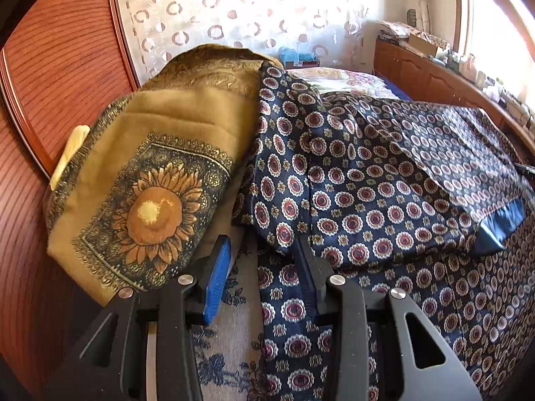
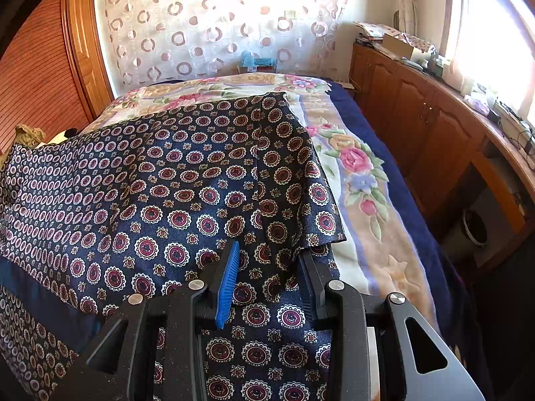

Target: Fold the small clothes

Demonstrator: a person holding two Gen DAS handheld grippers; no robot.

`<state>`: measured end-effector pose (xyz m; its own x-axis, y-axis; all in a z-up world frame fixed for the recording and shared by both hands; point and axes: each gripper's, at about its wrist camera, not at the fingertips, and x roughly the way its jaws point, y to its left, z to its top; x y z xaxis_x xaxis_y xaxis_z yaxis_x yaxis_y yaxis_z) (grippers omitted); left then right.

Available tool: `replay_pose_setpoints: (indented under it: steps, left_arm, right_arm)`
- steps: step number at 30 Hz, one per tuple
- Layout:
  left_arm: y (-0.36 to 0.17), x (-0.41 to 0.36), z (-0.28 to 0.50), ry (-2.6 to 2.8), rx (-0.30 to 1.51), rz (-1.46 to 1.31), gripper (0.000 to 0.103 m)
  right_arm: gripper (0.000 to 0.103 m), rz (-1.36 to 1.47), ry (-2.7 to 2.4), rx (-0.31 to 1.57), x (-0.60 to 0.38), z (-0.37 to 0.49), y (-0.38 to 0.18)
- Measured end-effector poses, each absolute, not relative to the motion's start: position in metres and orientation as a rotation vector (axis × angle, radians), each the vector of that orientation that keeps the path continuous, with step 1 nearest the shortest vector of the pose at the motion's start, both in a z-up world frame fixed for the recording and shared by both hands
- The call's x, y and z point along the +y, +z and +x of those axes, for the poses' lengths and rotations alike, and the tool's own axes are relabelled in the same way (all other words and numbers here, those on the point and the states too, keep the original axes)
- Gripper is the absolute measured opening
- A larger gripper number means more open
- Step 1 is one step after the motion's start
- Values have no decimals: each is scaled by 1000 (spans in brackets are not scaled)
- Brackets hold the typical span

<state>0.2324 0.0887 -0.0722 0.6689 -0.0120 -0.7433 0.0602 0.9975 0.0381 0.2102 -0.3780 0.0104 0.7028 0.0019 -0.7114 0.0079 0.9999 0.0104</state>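
- garment [image 2: 187, 200]: navy cloth with red-and-white medallions, spread over most of a bed [image 2: 371, 207] with a floral cover; part already folded over on itself, with a plain blue hem band [image 1: 501, 224] showing.
- handling, judged: thin, light, limp, likely silky and slippery. it creases sharply and drapes, so layers may slide when lifted. not fragile.
- left gripper [image 1: 264, 260]: jaws partly closed at the garment's near left edge. a corner flap lies against the right jaw; the blue pad [image 1: 217, 280] stands over bare cover. cannot tell if cloth is pinched.
- right gripper [image 2: 271, 267]: jaws partly closed with a raised fold of cloth between them; looks gripped.
- sunflower cloth [image 1: 143, 200]: folded, just beside the garment, left.
- best hold, judged: 2 near corners or the hem band, pinching through all layers.
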Motion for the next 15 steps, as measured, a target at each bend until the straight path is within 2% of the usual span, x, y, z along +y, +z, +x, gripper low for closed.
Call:
replay_pose_setpoints:
  steps: [9, 11, 13, 15]
  left_arm:
    - [-65, 91, 251, -58, 829, 0, 39]
    - [-65, 89, 252, -55, 827, 5, 35]
    - [-64, 87, 252, -61, 822, 17, 20]
    - [-61, 82, 251, -65, 814, 43, 16]
  right_arm:
    - [35, 11, -3, 791, -378, 210, 10]
    - [34, 8, -5, 792, -378, 210, 10]
    - [34, 9, -4, 791, -378, 210, 10]
    - [34, 11, -3, 791, -379, 210, 11]
